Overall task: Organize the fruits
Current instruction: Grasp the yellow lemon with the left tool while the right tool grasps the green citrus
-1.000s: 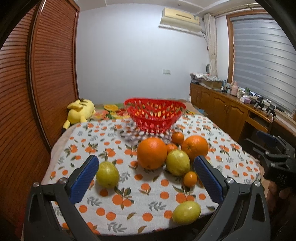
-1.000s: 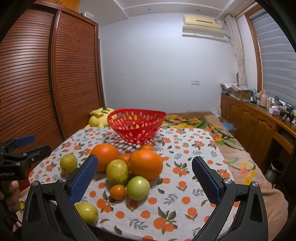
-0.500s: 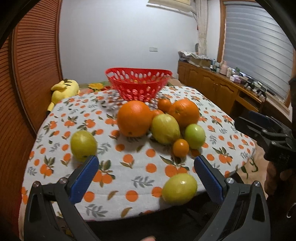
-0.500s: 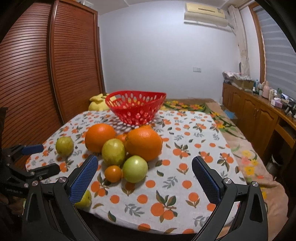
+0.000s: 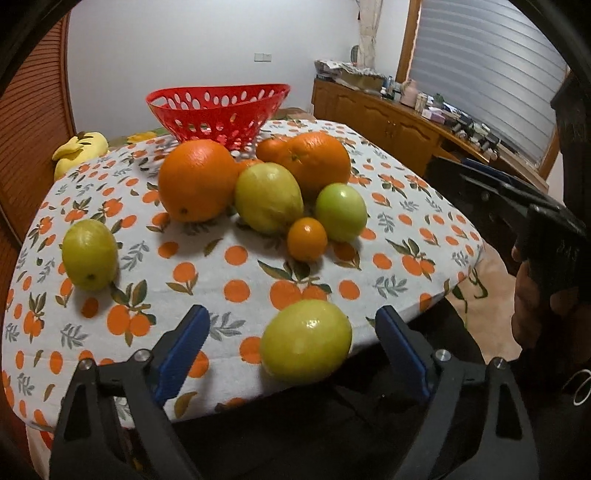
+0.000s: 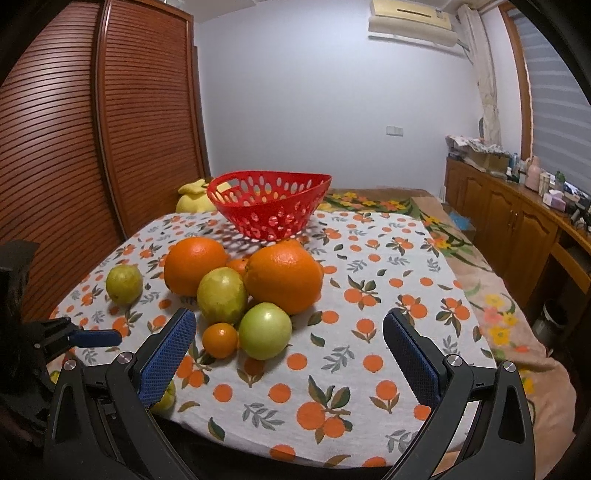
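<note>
On orange-print tablecloth [image 6: 388, 291], fruit, red basket [image 6: 267, 206], louvered wardrobe [image 6: 92, 147] behind

Both wrist cams low, close, sharing fruit pile [image 5: 266, 195], basket [image 6: 267, 205]

No lettering, brand, number or sign can be read in either view. The white air conditioner [image 6: 412, 24] high on the wall shows no legible mark, and the small bottles and boxes on the wooden sideboard [image 6: 517, 206] are too small and blurred for any label to be made out.
</note>
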